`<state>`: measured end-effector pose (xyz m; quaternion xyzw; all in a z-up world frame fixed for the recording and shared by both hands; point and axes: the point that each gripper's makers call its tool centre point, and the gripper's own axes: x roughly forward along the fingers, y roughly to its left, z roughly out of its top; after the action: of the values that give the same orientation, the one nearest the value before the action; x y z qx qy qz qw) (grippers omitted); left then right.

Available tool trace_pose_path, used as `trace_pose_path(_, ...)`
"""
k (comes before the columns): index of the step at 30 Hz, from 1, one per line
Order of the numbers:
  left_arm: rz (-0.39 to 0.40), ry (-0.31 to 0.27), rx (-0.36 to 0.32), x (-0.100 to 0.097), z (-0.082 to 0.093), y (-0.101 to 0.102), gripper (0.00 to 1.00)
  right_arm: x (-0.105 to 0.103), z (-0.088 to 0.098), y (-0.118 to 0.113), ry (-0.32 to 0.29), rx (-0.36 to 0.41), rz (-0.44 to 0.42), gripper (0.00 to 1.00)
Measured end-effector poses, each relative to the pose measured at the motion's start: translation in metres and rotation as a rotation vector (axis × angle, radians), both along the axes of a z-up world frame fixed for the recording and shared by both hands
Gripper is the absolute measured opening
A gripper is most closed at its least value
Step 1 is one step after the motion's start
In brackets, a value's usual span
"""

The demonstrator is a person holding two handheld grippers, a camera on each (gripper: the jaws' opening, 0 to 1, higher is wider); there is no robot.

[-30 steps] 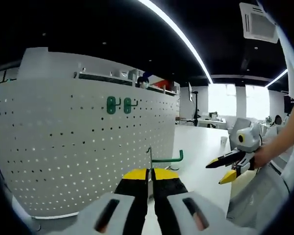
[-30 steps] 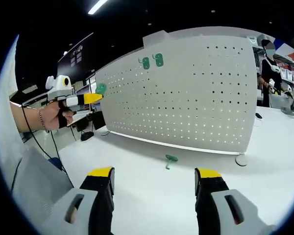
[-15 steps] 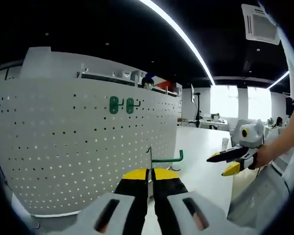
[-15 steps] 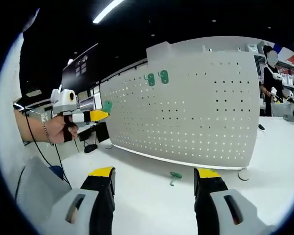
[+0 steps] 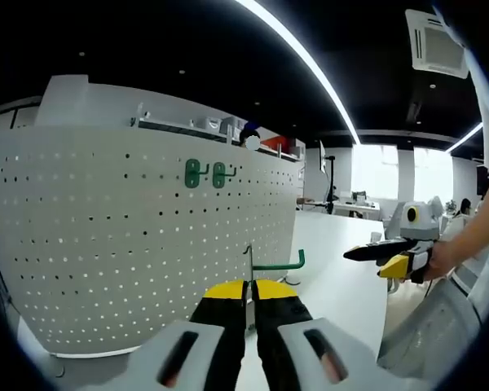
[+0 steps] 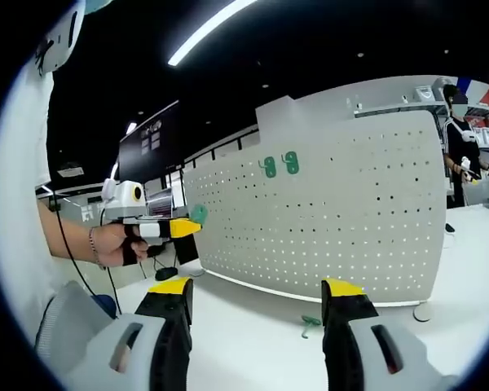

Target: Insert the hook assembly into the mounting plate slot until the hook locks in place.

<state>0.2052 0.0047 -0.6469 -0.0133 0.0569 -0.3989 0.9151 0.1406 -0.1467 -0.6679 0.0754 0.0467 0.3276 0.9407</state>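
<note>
The white pegboard mounting plate [image 5: 106, 244] stands upright on the table, with two green hooks [image 5: 205, 173] hanging high on it. My left gripper [image 5: 250, 287] is shut on a green hook assembly [image 5: 279, 265], held in the air short of the board's right end. The right gripper view has the same board [image 6: 350, 220], its two mounted hooks [image 6: 279, 164], and the left gripper [image 6: 159, 228] carrying that hook [image 6: 198, 213] off the board's left end. My right gripper [image 6: 259, 289] stands open with nothing between its jaws; it also hangs in a hand [image 5: 391, 257] to the right.
Another green hook [image 6: 310, 324] lies loose on the white table [image 6: 253, 342] in front of the board. A round foot [image 6: 426, 311] props the board's right end. A person [image 6: 458, 155] stands behind the board. Desks and windows [image 5: 375, 175] lie beyond the table.
Both views have drifted upward. The right gripper has risen a little and moved right in the left gripper view. My left gripper still holds the hook just as far from the board.
</note>
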Motion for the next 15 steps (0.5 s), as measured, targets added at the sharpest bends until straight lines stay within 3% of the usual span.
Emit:
trace_pose_path(6,0.001,0.003,-0.001,0.000,0.000,-0.001,0.02,0.006,0.009,0.019,-0.002,0.055,0.055,0.60)
trace_pose_path(15,0.004,0.000,-0.005,0.000,0.001,-0.001,0.02,0.015,0.015,0.049,0.002,0.073,0.129,0.57)
